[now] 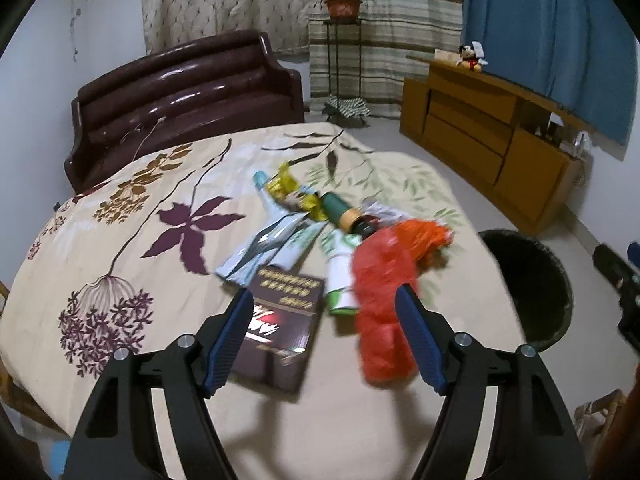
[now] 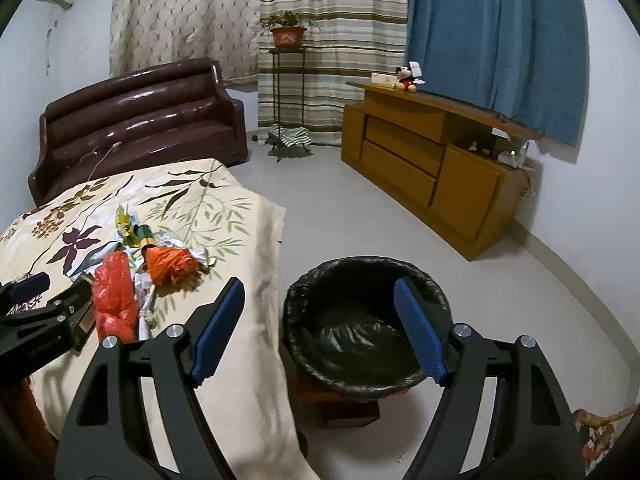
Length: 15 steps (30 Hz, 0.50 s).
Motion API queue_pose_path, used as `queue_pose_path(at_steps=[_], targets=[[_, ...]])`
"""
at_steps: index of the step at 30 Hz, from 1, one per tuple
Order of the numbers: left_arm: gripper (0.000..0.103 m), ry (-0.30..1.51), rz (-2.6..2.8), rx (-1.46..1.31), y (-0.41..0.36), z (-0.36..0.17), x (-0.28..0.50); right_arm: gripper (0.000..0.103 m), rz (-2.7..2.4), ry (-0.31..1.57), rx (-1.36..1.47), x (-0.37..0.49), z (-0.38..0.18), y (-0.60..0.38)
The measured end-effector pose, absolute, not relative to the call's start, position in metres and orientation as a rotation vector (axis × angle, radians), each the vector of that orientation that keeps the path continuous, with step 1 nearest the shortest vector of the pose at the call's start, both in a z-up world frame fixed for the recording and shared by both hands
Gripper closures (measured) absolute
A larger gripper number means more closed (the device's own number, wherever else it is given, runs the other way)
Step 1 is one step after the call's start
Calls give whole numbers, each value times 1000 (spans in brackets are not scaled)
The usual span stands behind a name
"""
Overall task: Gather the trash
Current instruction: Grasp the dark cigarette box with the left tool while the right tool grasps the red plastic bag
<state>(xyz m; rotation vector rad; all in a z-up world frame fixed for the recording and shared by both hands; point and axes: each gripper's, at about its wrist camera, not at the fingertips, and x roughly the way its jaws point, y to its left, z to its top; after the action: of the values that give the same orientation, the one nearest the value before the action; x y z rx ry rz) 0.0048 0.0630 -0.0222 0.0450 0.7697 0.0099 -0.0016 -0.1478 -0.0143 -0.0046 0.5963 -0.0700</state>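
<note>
A pile of trash lies on the flowered bedspread: a dark box, a red plastic bag, an orange bag, a green bottle, a yellow wrapper, silvery packets and a green-white cup. My left gripper hangs open just over the box and the red bag, with no pad pressing on either. My right gripper is open and empty above the black-lined bin beside the bed. The right wrist view also shows the red bag and the left gripper.
The bin stands on the floor at the bed's right edge. A wooden cabinet with a plush toy lines the right wall. A dark brown sofa and a plant stand are at the back. Grey floor lies between.
</note>
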Motion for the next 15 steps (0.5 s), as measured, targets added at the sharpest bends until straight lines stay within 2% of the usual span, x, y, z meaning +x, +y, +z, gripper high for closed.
queue_pose_path(at_steps=[10,15], targets=[[32,816,33,65,92,-37,6,28,-11,637,-11,12,-22,-126],[27,831,20,81,94,-46,14,28,1,649,-15,16,-23,-120]])
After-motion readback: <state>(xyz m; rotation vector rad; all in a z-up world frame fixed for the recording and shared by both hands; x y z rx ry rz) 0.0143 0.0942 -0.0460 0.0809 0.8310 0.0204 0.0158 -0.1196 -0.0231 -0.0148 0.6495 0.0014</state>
